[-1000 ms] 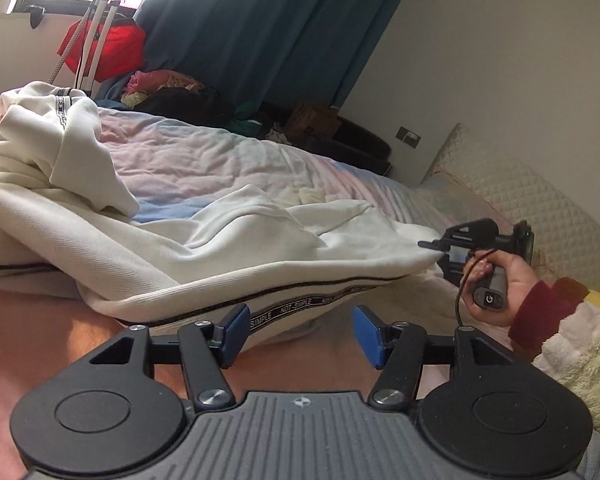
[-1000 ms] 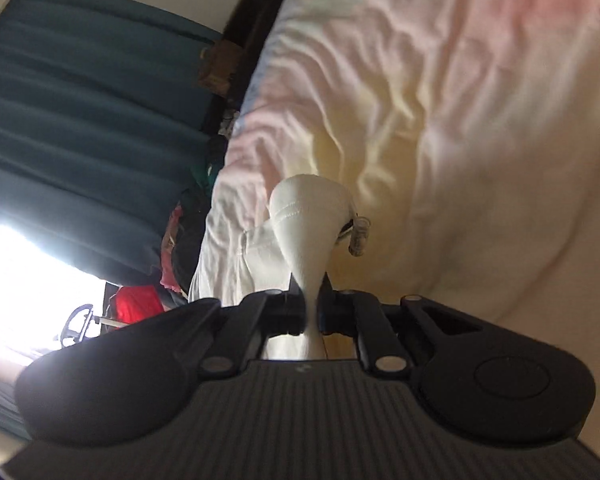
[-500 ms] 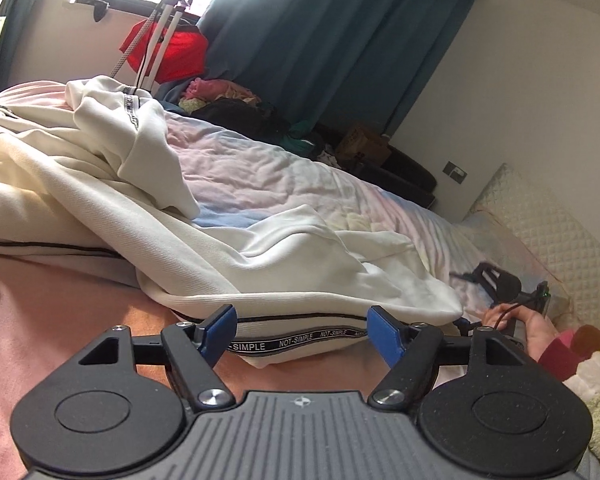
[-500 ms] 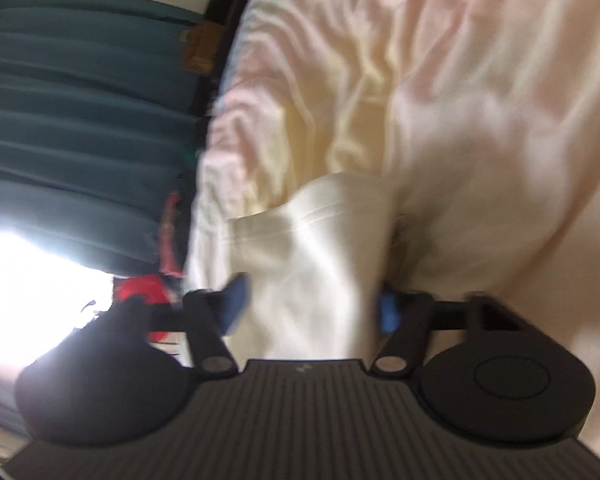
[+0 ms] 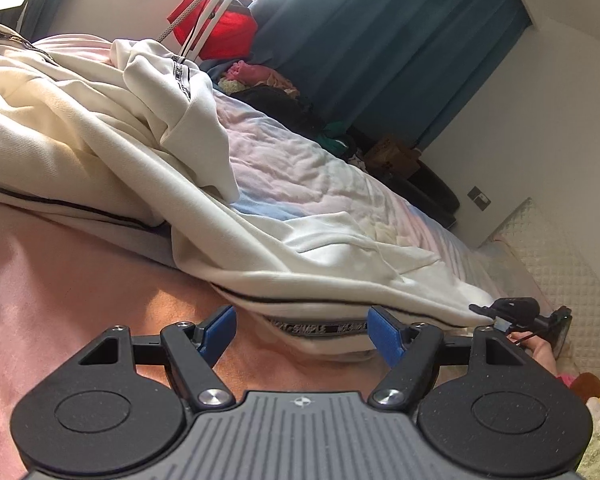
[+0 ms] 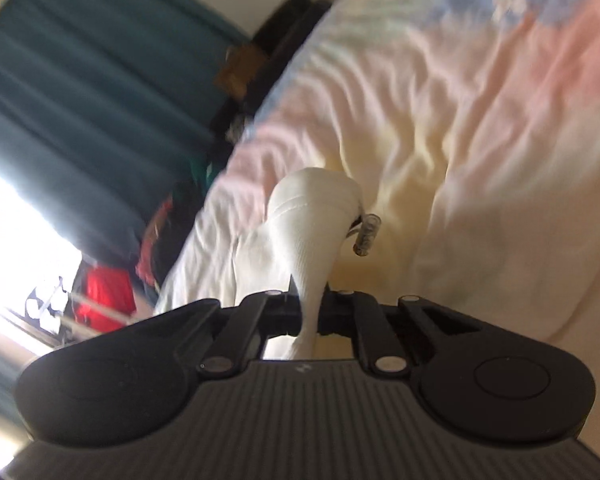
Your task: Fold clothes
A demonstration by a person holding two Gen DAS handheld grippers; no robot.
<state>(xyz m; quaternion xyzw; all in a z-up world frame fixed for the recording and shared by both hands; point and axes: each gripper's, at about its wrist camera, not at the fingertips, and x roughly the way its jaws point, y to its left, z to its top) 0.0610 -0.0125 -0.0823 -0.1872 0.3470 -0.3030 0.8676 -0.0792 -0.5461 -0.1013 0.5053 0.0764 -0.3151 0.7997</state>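
Left gripper (image 5: 302, 330) low, fingers (image 5: 384, 334) spread wide apart. Right gripper (image 6: 310, 314) fingers pressed together, pinching fabric.

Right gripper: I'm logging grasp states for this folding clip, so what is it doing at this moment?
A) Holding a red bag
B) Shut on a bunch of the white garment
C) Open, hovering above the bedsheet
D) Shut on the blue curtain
B: in the right wrist view the right gripper has its jaws pinched together on a bunched piece of the white garment, which sticks out ahead of them above the bedsheet.
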